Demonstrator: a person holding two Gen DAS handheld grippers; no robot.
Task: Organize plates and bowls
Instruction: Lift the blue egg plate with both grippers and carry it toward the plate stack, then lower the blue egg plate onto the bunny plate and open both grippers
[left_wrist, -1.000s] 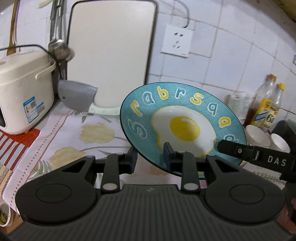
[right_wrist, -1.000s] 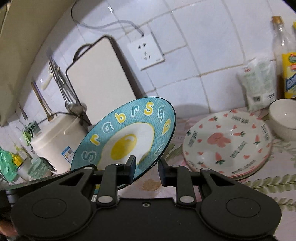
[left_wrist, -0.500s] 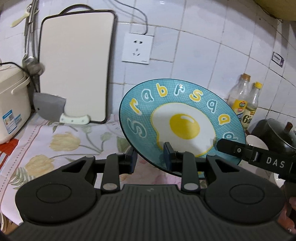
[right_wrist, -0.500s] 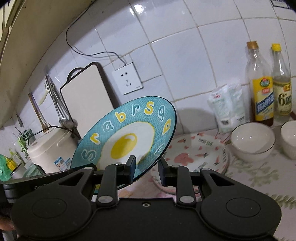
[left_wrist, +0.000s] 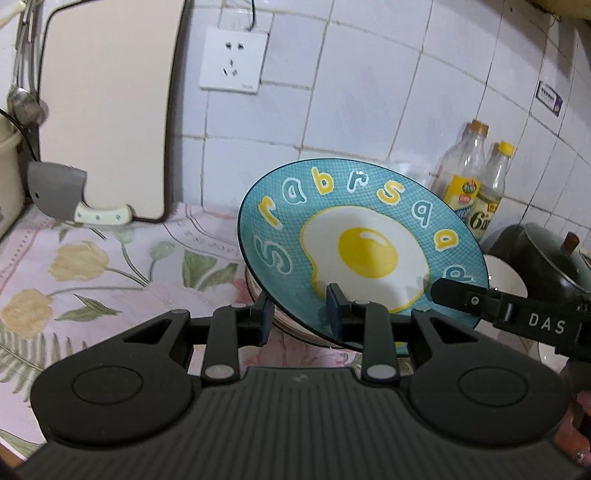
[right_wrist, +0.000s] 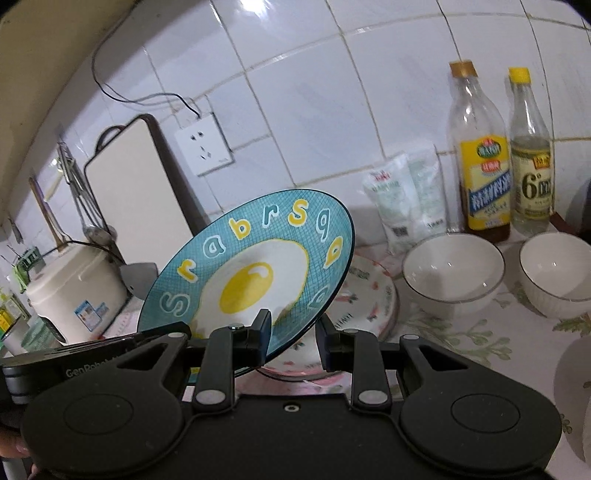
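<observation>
A blue plate with a fried-egg picture (left_wrist: 362, 251) is held tilted in the air by both grippers, one on each side of its near rim. My left gripper (left_wrist: 301, 317) is shut on its lower edge. My right gripper (right_wrist: 293, 334) is shut on the same plate (right_wrist: 255, 273) at its lower right rim. Under the plate lies a stack of pink-patterned plates (right_wrist: 369, 291) on the counter; its edge shows in the left wrist view (left_wrist: 258, 295). Two white bowls (right_wrist: 452, 271) (right_wrist: 554, 273) stand to the right of the stack.
A cutting board (left_wrist: 107, 110) and cleaver (left_wrist: 70, 201) lean on the tiled wall at left, beside a rice cooker (right_wrist: 74, 288). Two sauce bottles (right_wrist: 480, 155) and a white packet (right_wrist: 406, 199) stand at the back right. A dark pot (left_wrist: 546, 258) sits at far right.
Both grippers have carried the blue plate to the right and lower, so it now hangs just over the pink plate stack. The rice cooker has slid out of the left view.
</observation>
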